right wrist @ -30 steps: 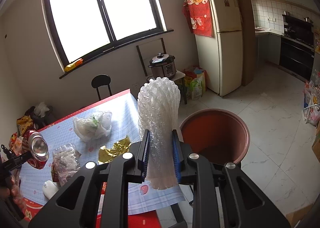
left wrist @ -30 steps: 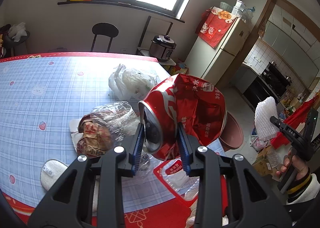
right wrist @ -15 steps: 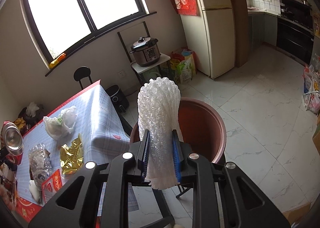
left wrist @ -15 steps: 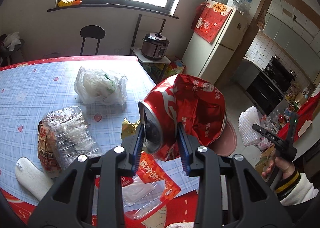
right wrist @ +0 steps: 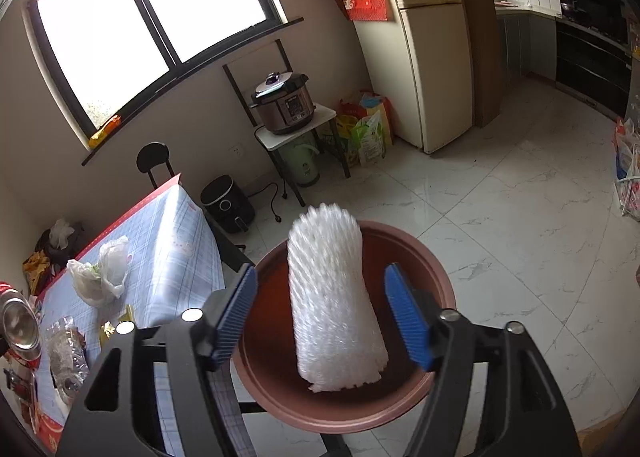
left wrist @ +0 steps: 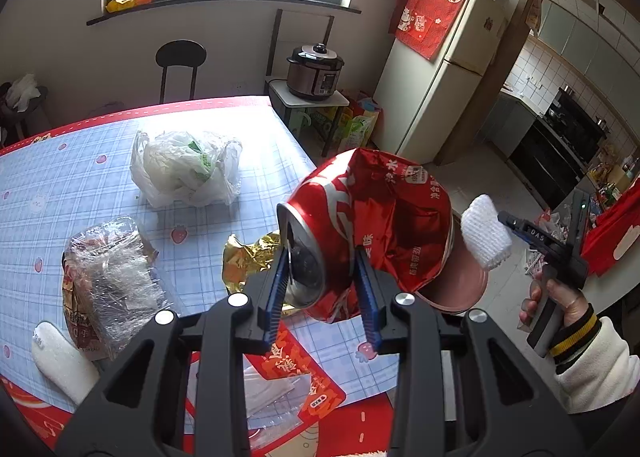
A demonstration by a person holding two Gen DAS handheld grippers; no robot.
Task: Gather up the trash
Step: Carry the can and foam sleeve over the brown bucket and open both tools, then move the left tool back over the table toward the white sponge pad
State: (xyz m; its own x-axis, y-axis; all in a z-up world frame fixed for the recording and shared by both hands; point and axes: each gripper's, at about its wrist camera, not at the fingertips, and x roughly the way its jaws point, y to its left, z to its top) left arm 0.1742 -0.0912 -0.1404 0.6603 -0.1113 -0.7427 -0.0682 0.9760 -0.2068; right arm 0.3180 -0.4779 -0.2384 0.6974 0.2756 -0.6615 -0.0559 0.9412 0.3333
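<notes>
My left gripper [left wrist: 320, 257] is shut on a crushed red can [left wrist: 320, 213], and a crumpled red wrapper [left wrist: 400, 225] is bunched against the can. It hangs over the table's right edge, near the brown bin [left wrist: 464, 281]. My right gripper [right wrist: 320, 277] is above the brown bin [right wrist: 344, 415] and its jaws are opening. A white foam net sleeve [right wrist: 332, 305] is between the jaws, blurred and clear of both pads. In the left wrist view the foam net [left wrist: 486, 235] sits just off the right gripper's tip, held by a sleeved hand [left wrist: 560, 297].
On the checked table [left wrist: 80, 161] lie a white plastic bag [left wrist: 184, 169], a gold foil wrapper [left wrist: 244, 257], a clear-wrapped package [left wrist: 112, 281], a white foam piece [left wrist: 60, 357] and a red packet [left wrist: 296, 377]. A rice cooker [right wrist: 284, 103], an air fryer [right wrist: 226, 203] and a fridge [right wrist: 424, 57] stand beyond.
The right jaws have spread and let go of the foam net, which now drops over the bin. Both hands have moved toward the bin; the left still holds the can.
</notes>
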